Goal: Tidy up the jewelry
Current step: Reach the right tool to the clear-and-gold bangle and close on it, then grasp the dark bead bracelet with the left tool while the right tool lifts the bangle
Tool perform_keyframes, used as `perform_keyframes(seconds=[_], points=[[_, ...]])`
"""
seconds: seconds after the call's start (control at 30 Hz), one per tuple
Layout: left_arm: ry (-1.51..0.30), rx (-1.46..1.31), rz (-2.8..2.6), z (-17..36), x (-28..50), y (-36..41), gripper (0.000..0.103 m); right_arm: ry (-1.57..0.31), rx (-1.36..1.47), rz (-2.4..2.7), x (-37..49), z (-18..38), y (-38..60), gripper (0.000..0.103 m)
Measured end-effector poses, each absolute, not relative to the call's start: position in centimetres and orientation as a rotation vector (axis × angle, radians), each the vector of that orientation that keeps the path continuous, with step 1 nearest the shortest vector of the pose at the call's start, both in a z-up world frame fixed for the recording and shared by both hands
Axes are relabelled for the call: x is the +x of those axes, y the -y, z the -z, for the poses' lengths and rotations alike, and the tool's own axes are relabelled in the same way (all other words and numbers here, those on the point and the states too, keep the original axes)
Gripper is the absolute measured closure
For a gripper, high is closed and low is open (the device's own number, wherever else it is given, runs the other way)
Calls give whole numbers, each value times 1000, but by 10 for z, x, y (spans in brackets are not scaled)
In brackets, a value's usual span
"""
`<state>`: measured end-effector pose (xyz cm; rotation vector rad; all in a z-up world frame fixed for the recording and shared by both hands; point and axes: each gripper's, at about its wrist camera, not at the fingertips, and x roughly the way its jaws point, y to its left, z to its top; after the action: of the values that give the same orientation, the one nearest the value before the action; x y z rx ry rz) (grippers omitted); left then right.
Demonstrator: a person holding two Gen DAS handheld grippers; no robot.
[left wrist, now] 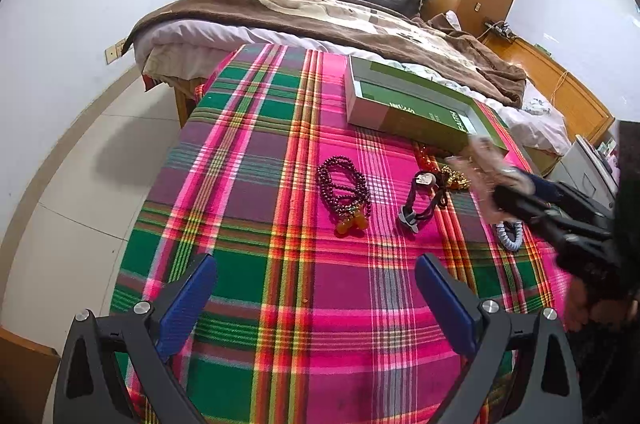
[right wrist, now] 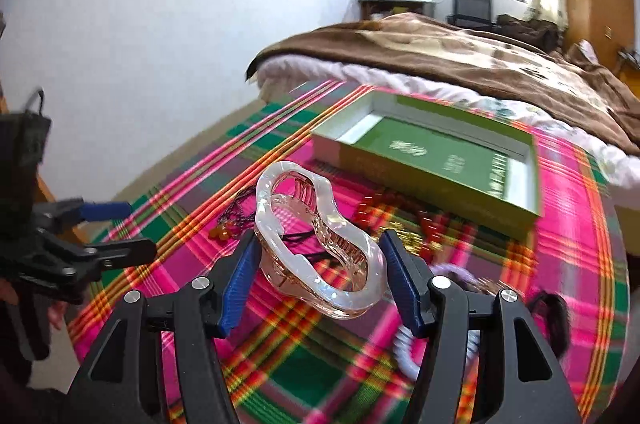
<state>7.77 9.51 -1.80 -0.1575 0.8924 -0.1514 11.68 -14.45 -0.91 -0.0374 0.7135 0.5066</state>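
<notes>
A: Start nearest. What has the right tool (right wrist: 318, 266) got?

B: Its blue pads are clamped on a clear, pale-pink plastic claw hair clip (right wrist: 316, 240), one pad on each long side. The clip is lifted clear of the plaid-covered tabletop (right wrist: 340, 376), tilted, its far end sticking well past the fingertips.

A: And the left tool (left wrist: 316, 284)?

B: Jaws wide apart, nothing between them, hovering over the tabletop's near edge.

A: What lies beyond?

B: Mid-tabletop, a string of dark maroon beads with amber pendants (left wrist: 344, 194); beside it, toward the right edge, black cord hair ties with a small tag (left wrist: 422, 198). Nearer that right edge are a gold-coloured piece (left wrist: 456, 180), orange-red beads (left wrist: 420, 150) and a pale-blue spiral hair coil (left wrist: 510, 236). At the far edge sits the open green shallow cardboard box (right wrist: 424, 180), empty as far as I can see.

A: What could go wrong?

B: The clip is glossy and curved, gripped only at its near end. The view is smeared, which suggests a quick swing; it might pivot or slide out. Carried low, it could catch the box's near wall or snag the loose beads.
</notes>
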Motion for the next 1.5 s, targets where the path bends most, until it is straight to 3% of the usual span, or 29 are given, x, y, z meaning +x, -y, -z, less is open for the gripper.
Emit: perform_keyframes(seconds=[0.37,0.8,1.13,1.27,1.5], points=[[-930,-154,137,34,125,-76,6,-663,26,-322,89,-9,203,42],[-964,-93,49,48,154,-68,18,-660,64,-298,92,-4,213,42],[-975,-4,7,54,157,-58,19,-658,60,-297,96,-4,211,42],[-964,-1,-9,50,158,-61,49,-666,65,-291,97,-2,212,42],[-956,10,5,46,160,-61,84,-663,59,-289,96,-4,212,42]])
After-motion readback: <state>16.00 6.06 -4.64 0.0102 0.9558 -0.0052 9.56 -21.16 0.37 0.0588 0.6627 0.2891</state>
